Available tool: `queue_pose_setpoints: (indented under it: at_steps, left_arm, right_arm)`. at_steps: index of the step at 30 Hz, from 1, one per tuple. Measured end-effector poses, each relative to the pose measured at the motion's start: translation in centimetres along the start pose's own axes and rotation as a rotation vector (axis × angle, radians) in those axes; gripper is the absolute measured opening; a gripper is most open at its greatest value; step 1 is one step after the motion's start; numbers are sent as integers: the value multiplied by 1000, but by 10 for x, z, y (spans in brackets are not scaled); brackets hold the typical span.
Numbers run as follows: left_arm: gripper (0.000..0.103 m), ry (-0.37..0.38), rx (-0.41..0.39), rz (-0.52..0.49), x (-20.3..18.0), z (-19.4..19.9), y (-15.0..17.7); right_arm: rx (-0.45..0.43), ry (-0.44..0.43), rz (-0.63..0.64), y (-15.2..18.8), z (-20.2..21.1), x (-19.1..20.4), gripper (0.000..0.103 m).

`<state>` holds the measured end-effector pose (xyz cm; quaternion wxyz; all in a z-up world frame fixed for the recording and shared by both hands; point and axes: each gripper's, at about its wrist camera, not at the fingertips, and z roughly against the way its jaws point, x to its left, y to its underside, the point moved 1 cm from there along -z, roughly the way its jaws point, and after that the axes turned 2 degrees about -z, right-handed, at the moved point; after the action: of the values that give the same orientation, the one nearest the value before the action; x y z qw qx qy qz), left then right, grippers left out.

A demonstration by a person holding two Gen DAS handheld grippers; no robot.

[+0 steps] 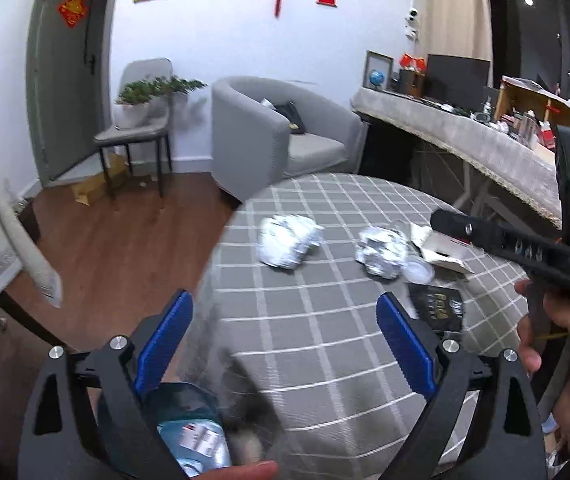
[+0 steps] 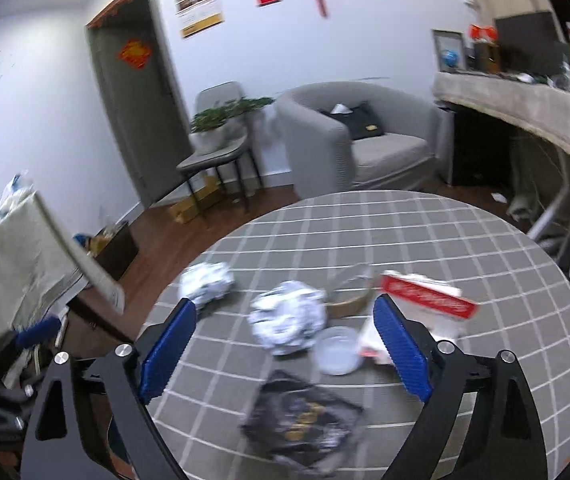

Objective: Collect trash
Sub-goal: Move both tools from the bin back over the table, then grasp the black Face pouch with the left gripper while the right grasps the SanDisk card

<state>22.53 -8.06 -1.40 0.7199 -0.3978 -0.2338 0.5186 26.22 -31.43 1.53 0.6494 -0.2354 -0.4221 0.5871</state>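
Observation:
On the round table with a grey checked cloth (image 2: 445, 232) lie two crumpled silvery-white wads (image 2: 207, 282) (image 2: 287, 318), a clear plastic lid (image 2: 337, 350), a red and white carton (image 2: 429, 296), a clear cup (image 2: 349, 280) and a black packet (image 2: 305, 420). My right gripper (image 2: 285, 344) is open above the nearer wad and the packet, with nothing between its blue pads. My left gripper (image 1: 285, 332) is open over the table's near left edge, short of the wads (image 1: 289, 246) (image 1: 381, 250). Below it is a bag holding a bluish wrapper (image 1: 193, 436). A hand (image 1: 557, 320) holds the right tool's black frame (image 1: 525, 248).
A grey armchair (image 1: 285, 132) stands beyond the table, with a chair bearing a potted plant (image 1: 141, 100) to its left by a dark door. A long cluttered counter (image 1: 485, 136) runs along the right. Wooden floor (image 1: 125, 232) lies left of the table, next to a cloth-covered piece of furniture (image 2: 25, 248).

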Motion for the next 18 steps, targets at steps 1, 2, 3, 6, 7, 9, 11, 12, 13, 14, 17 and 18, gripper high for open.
queue_pose_setpoints:
  at_steps: [1,2,3,6,7,9,11,12,13,14,17,18]
  left_arm:
    - [95,8,9,-7,-6,-3,2]
    - [95,15,19,-22,-13,-7,4]
    - [95,24,30,-45,-22,-13,5]
    - [95,62,62,-92,-46,-26,8]
    - [95,80,71,-101,-52,-29,9]
    - [95,115,86,-122,-66,-37,10]
    - [95,138,100,-140,-78,-44,10]
    - [95,145,106,-148,-82,-47,10]
    - [95,156,118,-160,-89,-51,11]
    - [95,165,130,-170,-94,-56,12]
    - [95,182,169,-201,-108,-68,18]
    - [95,189,183,-213,-112,-73,20]
  right_arm:
    - [2,6,-14,0,0,-7,93]
    - [5,17,-35,-1,0,-17,93]
    - [7,23,-44,-1,-1,-21,94]
    - [6,55,-75,-3,0,-40,97]
    - [4,67,-81,-3,-1,-44,98]
    - [4,79,-84,-4,-2,-50,99]
    - [10,89,-84,-5,-4,-56,99]
    - [13,90,-86,-7,-6,-60,99]
    - [17,90,-89,-7,-7,-63,99]
    - [22,91,-94,-8,-8,-66,99]
    - [36,88,-102,-10,-12,-71,99]
    - [39,89,-102,-11,-13,-72,99]
